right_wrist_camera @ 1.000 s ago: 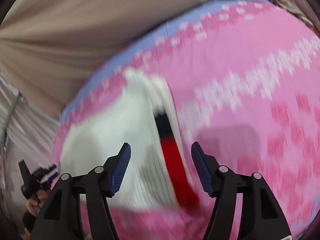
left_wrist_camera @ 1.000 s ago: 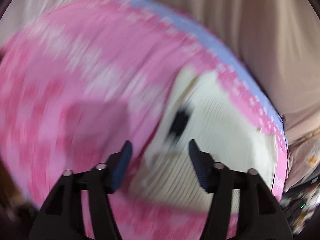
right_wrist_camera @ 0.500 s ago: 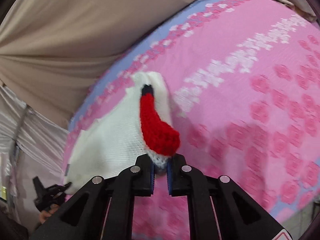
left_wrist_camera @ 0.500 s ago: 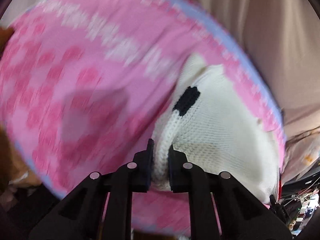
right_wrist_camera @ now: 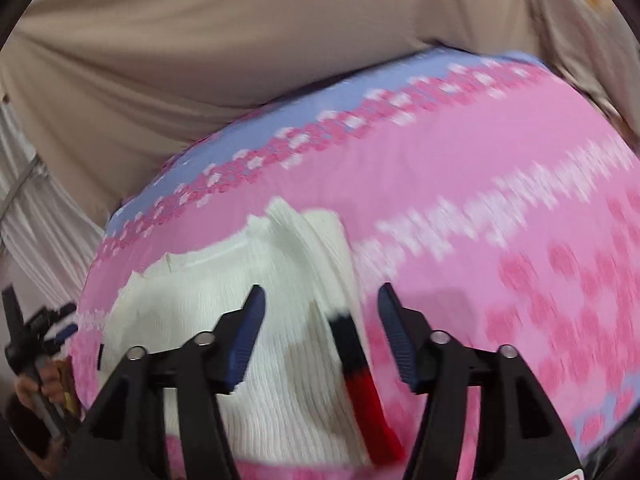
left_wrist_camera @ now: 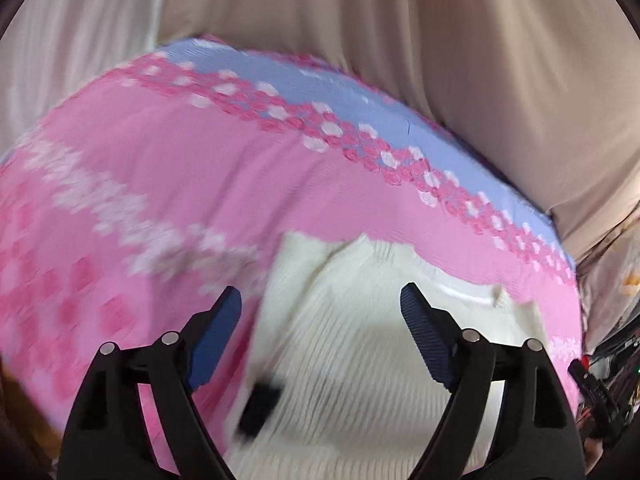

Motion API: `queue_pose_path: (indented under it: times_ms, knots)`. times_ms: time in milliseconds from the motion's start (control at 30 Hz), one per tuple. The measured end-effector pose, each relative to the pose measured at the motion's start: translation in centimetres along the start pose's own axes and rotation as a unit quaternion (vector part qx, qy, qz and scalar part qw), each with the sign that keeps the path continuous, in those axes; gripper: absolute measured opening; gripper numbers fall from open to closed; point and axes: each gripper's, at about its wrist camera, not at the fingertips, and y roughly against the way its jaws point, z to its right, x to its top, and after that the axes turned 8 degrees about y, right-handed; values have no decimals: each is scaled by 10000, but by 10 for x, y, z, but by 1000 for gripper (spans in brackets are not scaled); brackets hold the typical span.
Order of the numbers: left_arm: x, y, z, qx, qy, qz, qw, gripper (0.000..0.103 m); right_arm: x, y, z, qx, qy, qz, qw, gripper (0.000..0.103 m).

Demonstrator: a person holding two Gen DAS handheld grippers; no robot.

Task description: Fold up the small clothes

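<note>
A small white knitted garment (left_wrist_camera: 360,340) lies folded on a pink flowered cloth (left_wrist_camera: 160,184). A black patch (left_wrist_camera: 260,404) marks its near left edge in the left wrist view. The right wrist view shows the same white garment (right_wrist_camera: 248,344) with a black and red band (right_wrist_camera: 360,380) along its right edge. My left gripper (left_wrist_camera: 320,320) hovers above the garment, jaws opening, nothing pressed between them. My right gripper (right_wrist_camera: 320,320) hangs over the band, jaws opening too, pads apart from the knit.
The pink cloth (right_wrist_camera: 480,184) has a lilac border (left_wrist_camera: 320,96) at its far edge. Beige draped fabric (left_wrist_camera: 440,48) rises behind it. A hand with a dark tool (right_wrist_camera: 36,368) shows at the left edge of the right wrist view.
Half a second ago both grippers were shut on edges of the white garment. Both have let go, opened and risen. The garment lies flatter on the cloth.
</note>
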Motion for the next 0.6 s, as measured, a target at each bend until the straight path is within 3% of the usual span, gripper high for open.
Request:
queue_pose_path:
  times_ms: [67,100,133,167,200,233,267,367,467,567,600]
  knots:
    - [4,-37,0,32,101,-346,9993,76,16,-37,-13,-64,349,-76,9993,60]
    - [7,-59,-1,4,253,-558,9981,68,23,-56,-15,-31,411,-150,9990,60]
    - [6,-67,-2,-1,323,-611,9976,50,27,-72,-19,9,444,-212,9988,60]
    - [6,-74,-3,82,351,-604,9975,20,30,-87,-21,34,467,-269,9985,57]
    - [3,-73,-6,19,361,-604,9975,5,33,-105,-24,-22,473,-394,9981,53]
    - [5,-70,-6,-88,418,-575,9974,5,35,-112,-25,-97,435,-464,9979,27]
    - [10,-56,-5,-218,462,-308,9982,4,37,-114,-25,-65,360,-466,9982,10]
    - [21,-33,-2,-219,276,125,9993,4,51,-82,-17,544,-30,198,9983,8]
    - [24,-51,-6,-75,195,12,9998,4,63,-62,-4,617,-181,608,9961,8]
    - [14,-83,-21,84,523,-394,9978,4,55,-105,13,348,-245,-53,9991,7]
    - [14,-78,-21,82,518,-322,9981,4,47,-117,21,398,-541,-274,9974,7]
